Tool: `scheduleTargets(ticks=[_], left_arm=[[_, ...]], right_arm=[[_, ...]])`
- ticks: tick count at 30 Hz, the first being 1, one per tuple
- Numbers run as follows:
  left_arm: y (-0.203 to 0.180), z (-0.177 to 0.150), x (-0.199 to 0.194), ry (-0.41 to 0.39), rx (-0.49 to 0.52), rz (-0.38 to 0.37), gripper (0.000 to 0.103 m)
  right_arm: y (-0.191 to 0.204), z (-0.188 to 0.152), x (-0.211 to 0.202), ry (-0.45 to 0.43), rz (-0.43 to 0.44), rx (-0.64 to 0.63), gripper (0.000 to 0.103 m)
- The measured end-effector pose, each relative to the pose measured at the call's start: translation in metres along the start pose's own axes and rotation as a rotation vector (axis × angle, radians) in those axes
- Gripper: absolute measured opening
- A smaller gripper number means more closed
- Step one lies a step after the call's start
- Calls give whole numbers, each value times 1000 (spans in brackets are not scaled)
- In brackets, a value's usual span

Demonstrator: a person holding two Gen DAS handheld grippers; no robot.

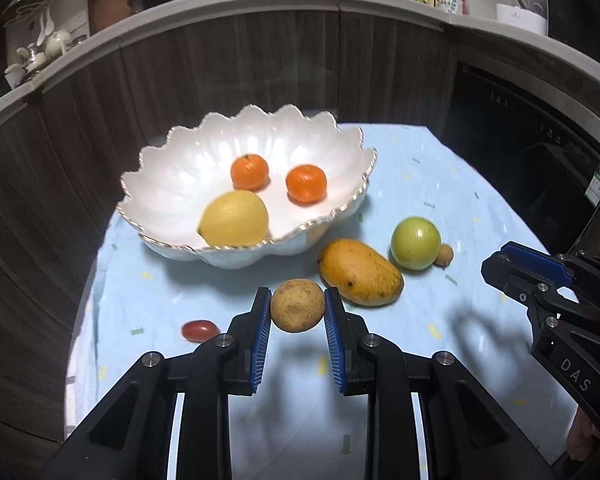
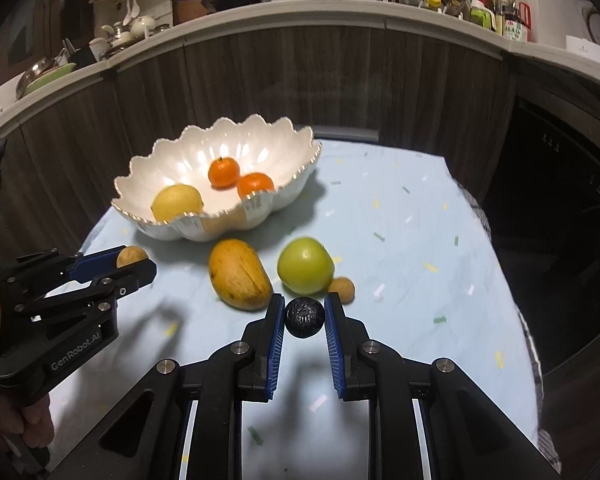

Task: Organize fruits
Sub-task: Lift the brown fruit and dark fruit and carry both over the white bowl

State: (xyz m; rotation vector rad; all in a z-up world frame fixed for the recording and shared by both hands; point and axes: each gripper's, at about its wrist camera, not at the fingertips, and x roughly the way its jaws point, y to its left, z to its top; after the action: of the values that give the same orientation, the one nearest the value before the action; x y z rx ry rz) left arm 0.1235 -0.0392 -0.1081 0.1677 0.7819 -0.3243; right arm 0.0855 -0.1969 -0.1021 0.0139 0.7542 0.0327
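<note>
While you carry one small fruit in each hand, mind how little each pair of fingers has to bite on. Your left gripper [image 1: 298, 310] pinches a round tan fruit [image 1: 297, 305] across its middle; it looks light, firm and rough-skinned, so it should sit steadily between the ribbed blue pads. Your right gripper [image 2: 304, 316] is clamped on a dark wrinkled ball-shaped fruit [image 2: 305, 317], smaller still; its round form could squirt out if you squeeze off-centre, so I would keep the grip across its widest part. Both are held clear of the counter [image 1: 440, 184], near you, with the scalloped white bowl [image 1: 172, 188] further back and to the left.

That bowl looks like ceramic and likely chips easily, so I judge it best to lower fruit in rather than drop it.

Counting: the bowl holds two mandarins [image 1: 249, 171] and one lemon [image 1: 233, 218]. On the cloth lie one mango [image 1: 360, 272], heavy and probably soft, best taken across its narrow width; one green round fruit [image 1: 415, 243], smooth and likely slippery; one small tan fruit [image 1: 444, 255] touching it on its right; and one red cherry tomato [image 1: 200, 330], near left, thin-skinned and easily crushed. With your two held pieces, that makes nine fruits.
</note>
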Motion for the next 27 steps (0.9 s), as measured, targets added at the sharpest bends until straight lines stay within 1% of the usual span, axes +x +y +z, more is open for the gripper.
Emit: scheduleTargets(ticks=[6,13,21,27], left_arm=[[9,10,-14,-30,-24,20,27],[22,26,-25,-64,-56,39,27],[38,47,-30,-96,-86,62,27],[50,61,-26,-103,-100,75,27]], right_arm=[[7,14,-8,-23,12,-16,22],[13,41,-10,-61,18,-37,22],[18,72,-3,-89,29,-56,22],[21,92,8,-106,30,-73,22]])
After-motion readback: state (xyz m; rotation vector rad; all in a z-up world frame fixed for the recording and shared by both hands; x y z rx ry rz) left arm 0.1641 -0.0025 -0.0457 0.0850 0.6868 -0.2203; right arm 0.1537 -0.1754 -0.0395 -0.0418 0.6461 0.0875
